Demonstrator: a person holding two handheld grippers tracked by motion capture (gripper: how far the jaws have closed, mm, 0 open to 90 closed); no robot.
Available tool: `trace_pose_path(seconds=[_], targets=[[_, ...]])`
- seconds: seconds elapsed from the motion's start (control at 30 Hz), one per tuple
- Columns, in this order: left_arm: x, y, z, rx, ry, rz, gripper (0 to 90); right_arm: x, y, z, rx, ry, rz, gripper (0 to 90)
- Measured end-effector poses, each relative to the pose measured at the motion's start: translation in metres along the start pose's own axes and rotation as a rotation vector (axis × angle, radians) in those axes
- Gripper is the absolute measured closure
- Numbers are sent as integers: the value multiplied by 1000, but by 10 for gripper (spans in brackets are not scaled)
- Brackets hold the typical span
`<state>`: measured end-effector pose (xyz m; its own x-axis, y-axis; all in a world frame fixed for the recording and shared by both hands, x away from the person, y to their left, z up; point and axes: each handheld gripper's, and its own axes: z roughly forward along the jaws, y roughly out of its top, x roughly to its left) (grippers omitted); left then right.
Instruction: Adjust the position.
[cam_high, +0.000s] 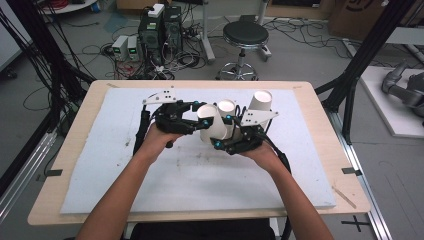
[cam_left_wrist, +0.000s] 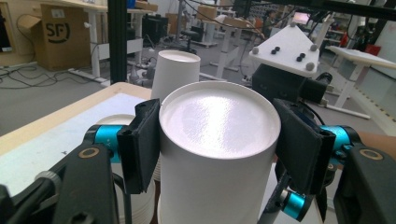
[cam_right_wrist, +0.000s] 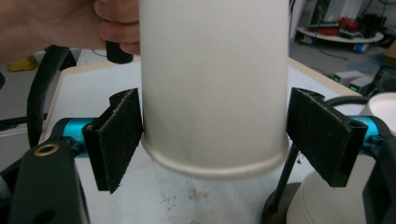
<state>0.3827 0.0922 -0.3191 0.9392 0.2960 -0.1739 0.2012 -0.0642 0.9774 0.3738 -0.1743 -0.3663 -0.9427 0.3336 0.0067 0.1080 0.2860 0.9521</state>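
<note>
Two handheld tools meet around one white paper cup (cam_high: 212, 127) above the counter (cam_high: 90, 165).
Left tool (cam_left_wrist: 215, 140) pinches the cup; right tool (cam_right_wrist: 215, 135) is spread beside its rim.

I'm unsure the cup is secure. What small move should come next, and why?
Probably close the right hand-held gripper on the cup. Its jaws flank the cup's rim, with a gap at the right pad, while the left hand-held gripper grips near the base.
</note>
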Motion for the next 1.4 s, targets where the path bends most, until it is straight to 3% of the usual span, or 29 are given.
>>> trace_pose_path(seconds=[0.1,0.3,0.33,0.37,0.47,0.57,0.67,0.73,0.83,0.9,1.07,1.13,1.2,1.3,1.4], targets=[[0,-1,2,6,-1,5,354,1,1,1,-3,9,-19,253],[3,-2,3,36,13,-10,348,-6,0,-4,32,20,2,341],[3,-2,3,47,27,0,344,-6,1,-5,50,12,0,341],[2,-2,1,58,44,43,332,-7,3,-6,65,7,-17,340],[2,-1,-2,52,47,53,250,-8,7,-9,70,18,-20,339],[2,-1,-4,63,47,57,222,-12,13,-11,116,56,-24,336],[1,-4,1,97,34,63,223,-10,12,-8,145,90,-14,332],[-2,-8,8,141,-10,72,227,-7,10,-4,171,112,-24,328],[-4,-9,10,170,-19,81,334,-4,9,1,198,138,-27,321],[-3,-9,10,174,-16,75,341,-4,8,2,199,138,-22,315],[0,-8,2,135,5,45,345,-7,8,-2,148,121,6,267],[3,-9,-5,57,13,7,347,-9,8,-6,112,87,28,227],[4,-9,-10,4,9,-14,349,-9,5,-9,94,89,67,213],[5,-11,-11,-32,-3,-35,349,-10,0,-7,87,118,88,200],[5,-14,-9,-22,-15,-36,349,-9,-1,-6,62,129,98,199]])
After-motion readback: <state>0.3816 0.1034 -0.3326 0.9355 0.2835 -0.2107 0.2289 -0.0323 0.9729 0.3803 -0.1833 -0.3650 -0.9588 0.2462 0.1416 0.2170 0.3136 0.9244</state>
